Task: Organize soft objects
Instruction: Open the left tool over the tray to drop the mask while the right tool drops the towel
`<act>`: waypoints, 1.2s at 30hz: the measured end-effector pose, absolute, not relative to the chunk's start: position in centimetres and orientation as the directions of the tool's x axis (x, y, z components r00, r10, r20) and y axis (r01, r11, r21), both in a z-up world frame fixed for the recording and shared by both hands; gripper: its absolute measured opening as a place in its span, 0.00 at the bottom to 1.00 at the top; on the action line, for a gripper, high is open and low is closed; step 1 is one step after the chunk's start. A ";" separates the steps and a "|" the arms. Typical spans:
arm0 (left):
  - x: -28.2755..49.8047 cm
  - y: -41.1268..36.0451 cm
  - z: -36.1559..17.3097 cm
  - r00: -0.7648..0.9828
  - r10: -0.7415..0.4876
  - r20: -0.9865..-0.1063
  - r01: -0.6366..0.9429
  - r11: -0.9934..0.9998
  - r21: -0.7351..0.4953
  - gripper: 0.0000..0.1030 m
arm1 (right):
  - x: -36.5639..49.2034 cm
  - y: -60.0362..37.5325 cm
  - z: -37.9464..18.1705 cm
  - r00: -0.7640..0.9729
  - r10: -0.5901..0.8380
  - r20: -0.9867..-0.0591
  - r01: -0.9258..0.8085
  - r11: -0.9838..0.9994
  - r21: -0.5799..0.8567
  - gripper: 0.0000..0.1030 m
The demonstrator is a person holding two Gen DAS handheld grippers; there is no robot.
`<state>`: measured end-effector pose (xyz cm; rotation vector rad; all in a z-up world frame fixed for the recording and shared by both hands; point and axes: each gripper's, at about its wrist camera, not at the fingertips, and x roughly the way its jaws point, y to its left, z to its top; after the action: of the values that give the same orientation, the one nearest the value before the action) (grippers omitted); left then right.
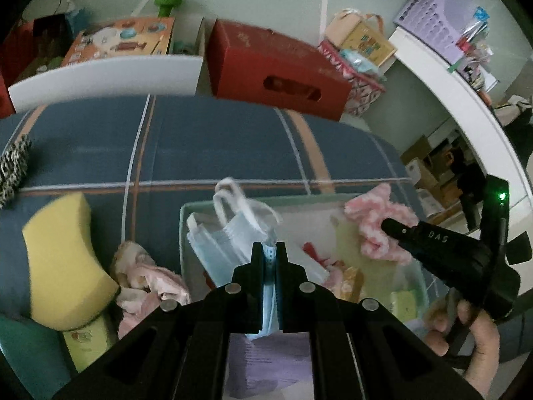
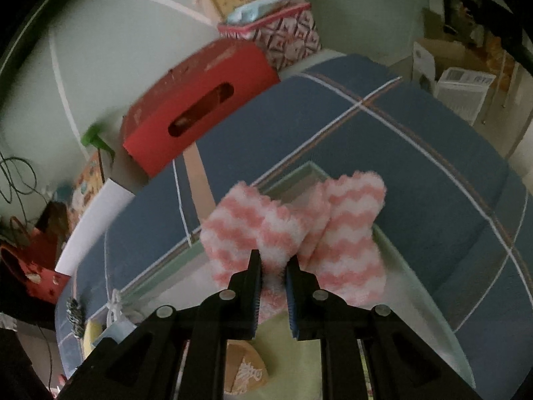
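Note:
In the left wrist view my left gripper (image 1: 269,250) is shut on a pale blue face mask (image 1: 230,236), which hangs over the near left part of a clear green-rimmed bin (image 1: 200,204). At the right, my right gripper (image 1: 388,226) reaches over the same bin with a fuzzy pink-and-white striped sock (image 1: 376,220) at its tip. In the right wrist view the right gripper (image 2: 273,260) pinches that sock (image 2: 346,226) between its pads, above the bin's far corner (image 2: 309,166). The bin holds several small items.
The bin sits on a blue plaid bedcover (image 1: 216,140). Left of the bin lie a yellow sponge (image 1: 63,263), a crumpled pink cloth (image 1: 146,280) and a leopard-print piece (image 1: 13,166). A red box (image 1: 273,66) and a white shelf (image 1: 449,76) stand behind.

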<state>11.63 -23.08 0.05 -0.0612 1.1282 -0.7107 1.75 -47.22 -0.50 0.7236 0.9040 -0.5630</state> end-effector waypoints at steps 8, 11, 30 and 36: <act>11.8 -22.9 -0.7 0.194 -0.526 -0.828 0.463 0.793 -0.395 0.08 | 2.1 -46.6 1.0 0.499 -0.166 -0.851 0.701 0.655 0.283 0.17; 11.8 -22.9 0.3 0.204 -0.510 -0.835 0.470 0.800 -0.374 0.37 | 1.8 -46.3 2.2 0.505 -0.187 -0.842 0.703 0.655 0.276 0.20; 12.6 -18.8 5.9 0.387 -0.430 -0.816 0.394 0.877 -0.275 0.95 | 2.7 -44.0 6.2 0.507 -0.282 -0.815 0.679 0.713 0.176 0.75; 13.7 -15.7 7.5 0.468 -0.386 -0.795 0.336 0.910 -0.244 0.95 | 2.4 -43.3 7.6 0.563 -0.290 -0.774 0.668 0.710 0.221 0.79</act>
<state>13.75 -15.74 7.53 -0.0560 0.9899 -0.4426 2.41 -43.27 7.61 0.5367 0.7842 -0.5965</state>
